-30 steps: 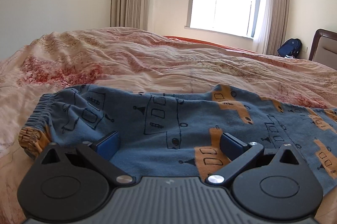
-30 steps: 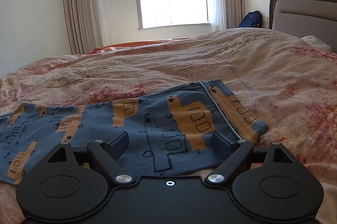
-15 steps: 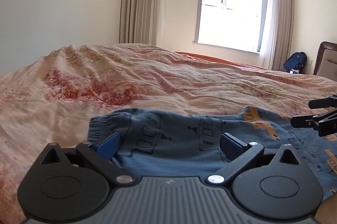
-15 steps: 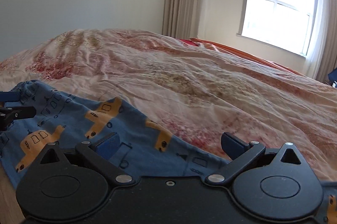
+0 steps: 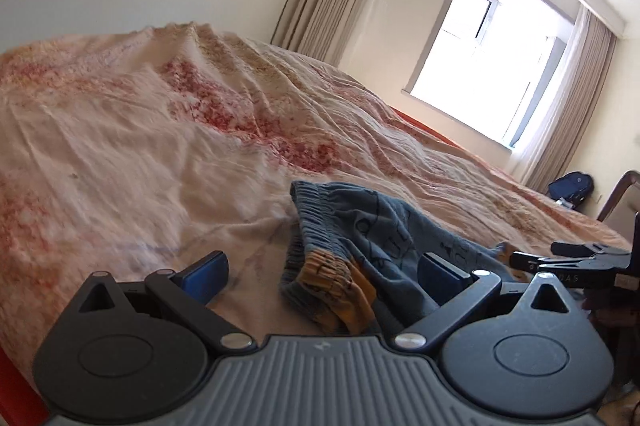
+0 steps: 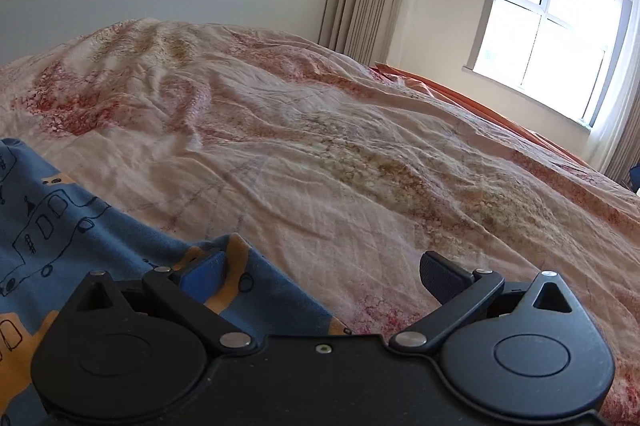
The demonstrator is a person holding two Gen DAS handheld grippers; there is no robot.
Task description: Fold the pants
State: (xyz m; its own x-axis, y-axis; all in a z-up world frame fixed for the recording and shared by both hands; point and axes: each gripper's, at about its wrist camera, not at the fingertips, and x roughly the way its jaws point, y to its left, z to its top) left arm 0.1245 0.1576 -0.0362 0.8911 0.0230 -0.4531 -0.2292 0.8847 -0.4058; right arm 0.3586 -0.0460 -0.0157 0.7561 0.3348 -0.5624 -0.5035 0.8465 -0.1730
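The blue pants (image 5: 372, 226) with orange vehicle prints lie on the bed, their gathered elastic waistband bunched just ahead of my left gripper (image 5: 324, 268). That gripper is open and empty, with the waistband between its fingers. My right gripper (image 6: 322, 266) is open and empty, low over the pants' far edge; the blue cloth (image 6: 60, 226) fills the left of its view. The right gripper's black fingers also show in the left wrist view (image 5: 576, 258) at the right edge, over the pants.
A wrinkled pink and red floral duvet (image 5: 160, 145) covers the bed. A window (image 5: 500, 65) with beige curtains is at the back right. A blue backpack (image 5: 570, 185) and a headboard (image 5: 616, 201) stand at the far right.
Both grippers have swung left and tilted. The left one moved from over the spread pants to the waistband end, which now lies bunched. The right one moved to the pants' far edge.
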